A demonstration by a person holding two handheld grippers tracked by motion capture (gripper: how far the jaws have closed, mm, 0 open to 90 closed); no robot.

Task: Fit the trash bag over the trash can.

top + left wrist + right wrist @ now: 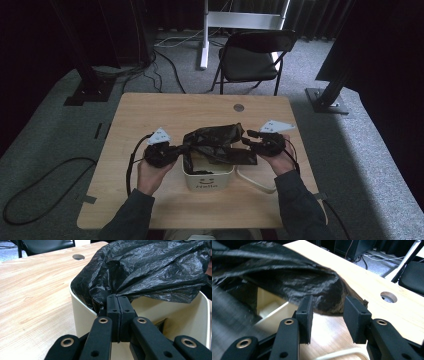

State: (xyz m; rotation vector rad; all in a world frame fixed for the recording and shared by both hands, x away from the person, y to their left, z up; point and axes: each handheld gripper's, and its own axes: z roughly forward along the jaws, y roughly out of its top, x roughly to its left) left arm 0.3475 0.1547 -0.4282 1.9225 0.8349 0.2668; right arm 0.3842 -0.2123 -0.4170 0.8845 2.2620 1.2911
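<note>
A black plastic bag (216,141) lies draped over the top of a small cream bin (207,176) that stands near the middle of the wooden table (150,110), toward the near edge. The bag's long axis runs left to right across the bin's mouth, with its crumpled bulk spilling over the far rim and its right end sagging past the bin's right wall.

The left gripper (117,305) has its jaws pressed together on a fold of the bag, right at the bin's left rim. The right gripper (327,312) stands with its jaws spread, and nothing is pinched between them; the bag's loose right edge hangs just beyond the jaw tips, above the tabletop. In the high view that gripper (256,136) sits at the bag's right end.

So the free edge lies straight ahead of the right gripper and slightly above its jaws, and that hand is the nearer one. It looks as if the next move is to take that edge, so the bag can be stretched open over the bin.

A folding chair (252,55) stands beyond the far side of the table.
</note>
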